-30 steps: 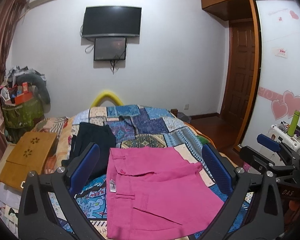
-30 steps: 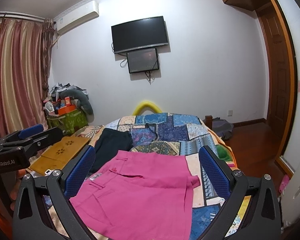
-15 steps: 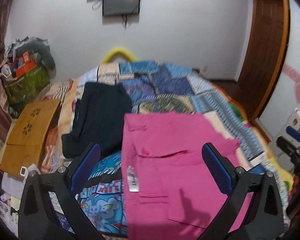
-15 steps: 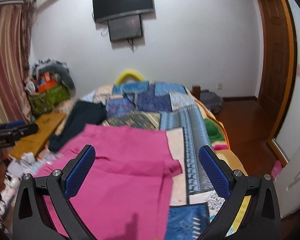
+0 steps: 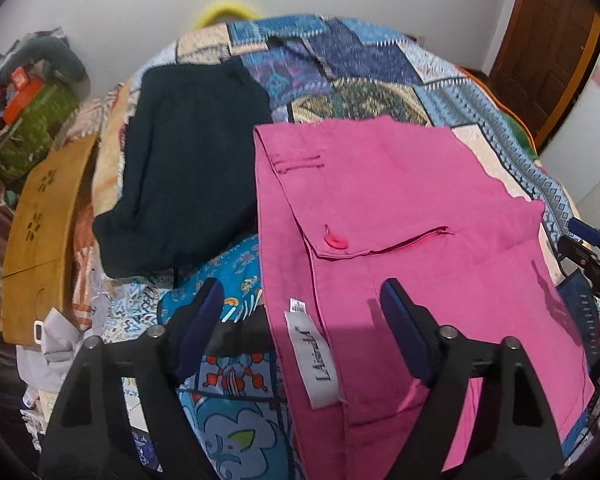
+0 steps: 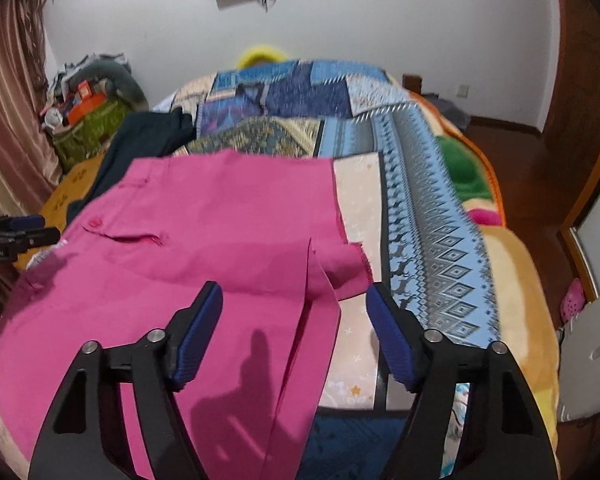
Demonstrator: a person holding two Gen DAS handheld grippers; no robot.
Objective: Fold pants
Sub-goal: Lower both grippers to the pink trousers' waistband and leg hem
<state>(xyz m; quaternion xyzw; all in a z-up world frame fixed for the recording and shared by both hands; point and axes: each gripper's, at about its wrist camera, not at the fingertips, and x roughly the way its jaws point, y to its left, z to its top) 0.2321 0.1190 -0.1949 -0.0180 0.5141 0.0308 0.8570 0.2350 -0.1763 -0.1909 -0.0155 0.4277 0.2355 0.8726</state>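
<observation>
I am seeing the pink pants point(image 5: 400, 216) lying flat on the patchwork bed point(image 6: 432, 184), a dark garment point(image 5: 188, 168) crowding their waistband side. Both the left gripper point(image 5: 300, 320) and right gripper point(image 6: 294, 320) are closing, jaws apart, gripping nothing, over soft woven cloth.

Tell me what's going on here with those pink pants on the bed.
A person holds a gripper in each hand over pink pants spread on a patchwork bedspread. The left gripper is above the waistband edge by the label, the right gripper above the leg hems. Both sets of jaws are closing but grip nothing yet. Dark pants lie alongside. No fold has begun.
</observation>
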